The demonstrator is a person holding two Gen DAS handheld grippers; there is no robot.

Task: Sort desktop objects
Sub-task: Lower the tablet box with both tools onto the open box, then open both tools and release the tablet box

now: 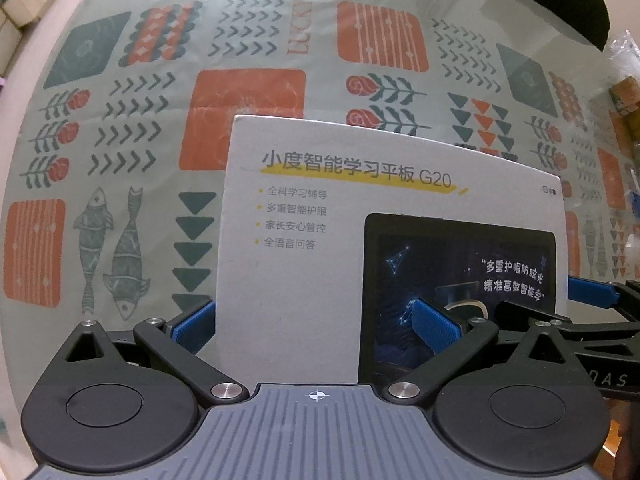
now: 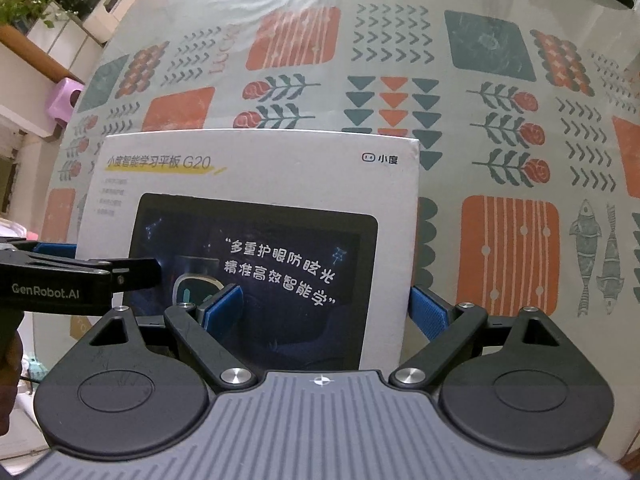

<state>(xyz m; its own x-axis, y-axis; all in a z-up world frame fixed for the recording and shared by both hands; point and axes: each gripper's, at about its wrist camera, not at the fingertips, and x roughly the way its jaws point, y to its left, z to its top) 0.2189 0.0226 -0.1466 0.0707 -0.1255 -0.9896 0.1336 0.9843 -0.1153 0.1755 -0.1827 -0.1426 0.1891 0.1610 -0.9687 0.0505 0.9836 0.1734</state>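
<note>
While my left claw and right claw each clamp an edge of the box, it hangs above the desk; I judge sorting barely begun, placing still ahead.

The box is white with grey lettering, a yellow underline stroke and a black tablet picture bearing blue constellations, the tablecloth is pale grey-green printed with orange blocks, teal chevrons, triangles, flowers and fish, and both grippers are black with blue pads.
</note>
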